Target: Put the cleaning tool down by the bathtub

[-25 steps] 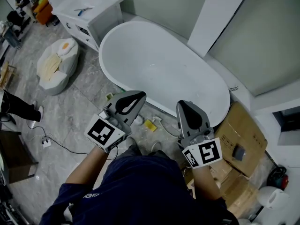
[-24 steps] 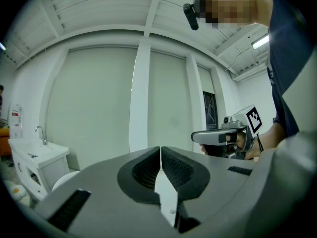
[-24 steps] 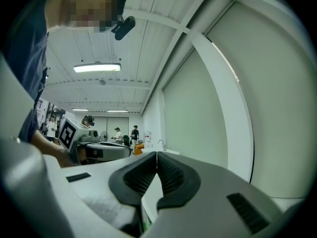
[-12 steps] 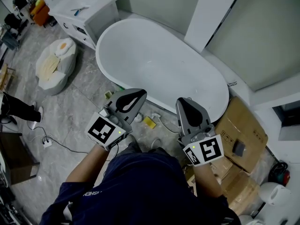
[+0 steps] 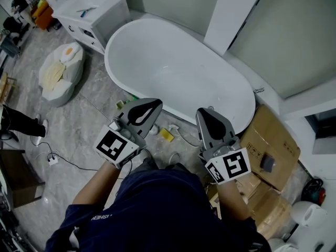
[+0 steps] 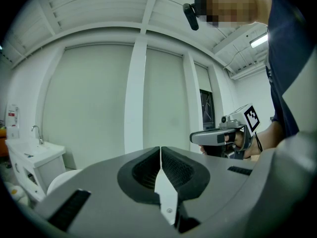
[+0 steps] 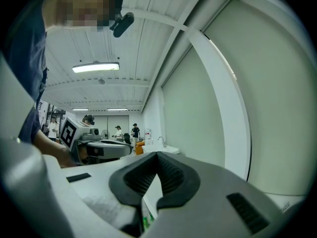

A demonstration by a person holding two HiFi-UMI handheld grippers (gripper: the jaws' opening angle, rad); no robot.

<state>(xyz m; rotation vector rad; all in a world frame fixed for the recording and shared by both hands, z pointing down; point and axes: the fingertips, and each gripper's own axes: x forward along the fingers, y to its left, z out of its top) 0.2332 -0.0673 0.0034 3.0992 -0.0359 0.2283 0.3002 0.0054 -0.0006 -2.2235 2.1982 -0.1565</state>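
One small yellow cleaning tool (image 5: 167, 135) lies on the floor just beside the bathtub (image 5: 173, 72). We judge it light and soft-headed, best taken by its thin pale handle. Our left gripper (image 5: 155, 105) and right gripper (image 5: 206, 113) hover above, both closed and empty.

The bathtub (image 5: 173, 72) is sitting along the floor's (image 5: 97, 101) far edge, washstand (image 5: 97, 9) standing left of it, cardboard boxes (image 5: 273, 151) right
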